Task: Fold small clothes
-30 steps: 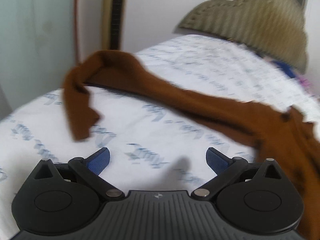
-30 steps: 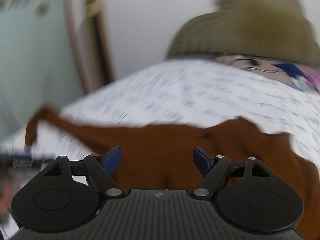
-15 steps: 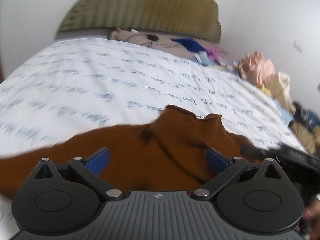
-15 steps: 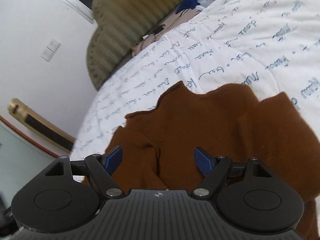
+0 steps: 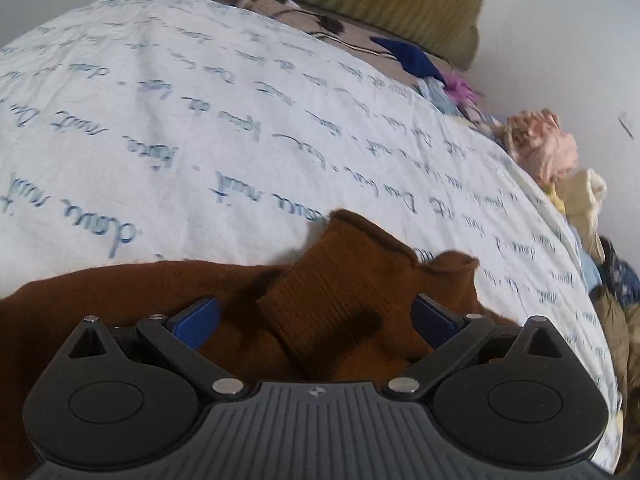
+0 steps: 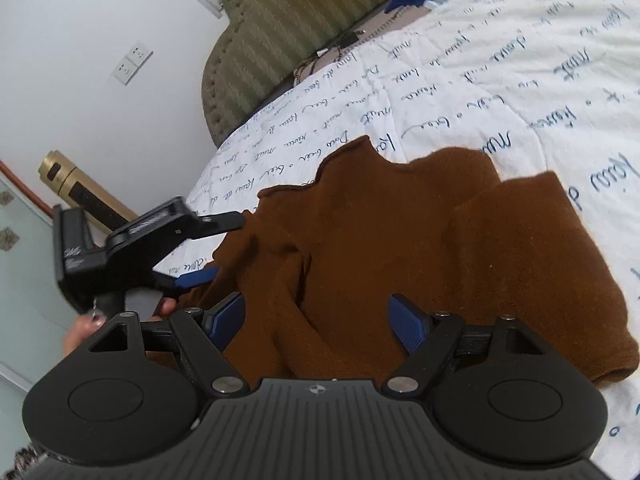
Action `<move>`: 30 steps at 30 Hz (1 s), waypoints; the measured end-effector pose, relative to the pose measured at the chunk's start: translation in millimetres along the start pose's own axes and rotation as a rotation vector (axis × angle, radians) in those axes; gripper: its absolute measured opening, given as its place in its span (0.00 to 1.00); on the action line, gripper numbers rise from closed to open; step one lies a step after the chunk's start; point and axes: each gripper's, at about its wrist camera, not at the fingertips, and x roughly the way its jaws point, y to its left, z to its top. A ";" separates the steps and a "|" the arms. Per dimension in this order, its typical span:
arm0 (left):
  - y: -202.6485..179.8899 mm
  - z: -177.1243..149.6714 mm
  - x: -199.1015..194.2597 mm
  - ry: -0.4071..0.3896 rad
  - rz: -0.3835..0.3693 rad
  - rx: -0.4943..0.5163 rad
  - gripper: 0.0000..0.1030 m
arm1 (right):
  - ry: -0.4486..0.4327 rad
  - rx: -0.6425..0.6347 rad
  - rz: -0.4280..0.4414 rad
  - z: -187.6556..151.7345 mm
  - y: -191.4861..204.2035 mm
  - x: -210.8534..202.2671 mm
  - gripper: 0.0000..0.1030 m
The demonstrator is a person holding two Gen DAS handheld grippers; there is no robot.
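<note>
A brown knit garment lies rumpled on the white bedspread with blue script. In the left wrist view the garment shows a ribbed cuff folded up between the fingers. My left gripper is open just above the cloth, holding nothing. It also shows in the right wrist view at the garment's left edge, jaws apart. My right gripper is open over the garment's near part, its jaws on either side of a fold, not closed.
An olive ribbed headboard stands at the bed's far end. A pile of loose clothes lies along the right edge by the wall. A gold and black post and a wall socket are at the left.
Both grippers have come down closer over the brown garment. The left one swung from the bed's left side to the garment's left edge. The cloth now lies bunched.
</note>
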 end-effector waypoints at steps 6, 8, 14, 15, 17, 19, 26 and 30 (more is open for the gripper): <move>-9.2 0.2 0.6 0.035 -0.028 0.014 0.54 | -0.006 -0.035 -0.006 -1.0 2.2 0.7 0.76; -8.7 1.6 2.0 0.048 -0.019 0.022 0.40 | -0.006 -0.035 -0.011 -1.3 1.7 1.0 0.76; -2.4 4.6 -5.6 0.037 -0.034 0.021 0.18 | -0.004 -0.040 -0.007 -4.5 -1.0 3.7 0.76; -2.3 4.4 -7.0 0.029 -0.032 0.031 0.18 | -0.003 -0.042 -0.008 -4.5 -1.0 3.9 0.76; -2.3 3.9 -8.6 0.018 -0.021 0.035 0.12 | -0.004 -0.043 -0.008 -4.0 -1.5 4.2 0.76; -0.8 2.6 -12.4 0.002 -0.028 0.020 0.10 | -0.007 -0.038 -0.007 -2.6 -2.1 3.9 0.76; 12.6 -13.1 -27.3 -0.044 -0.071 -0.046 0.07 | -0.025 -0.042 -0.031 -0.5 -1.7 3.4 0.76; 19.2 -14.4 -43.8 -0.093 -0.101 -0.064 0.07 | -0.041 -0.035 -0.063 0.1 -5.6 4.2 0.76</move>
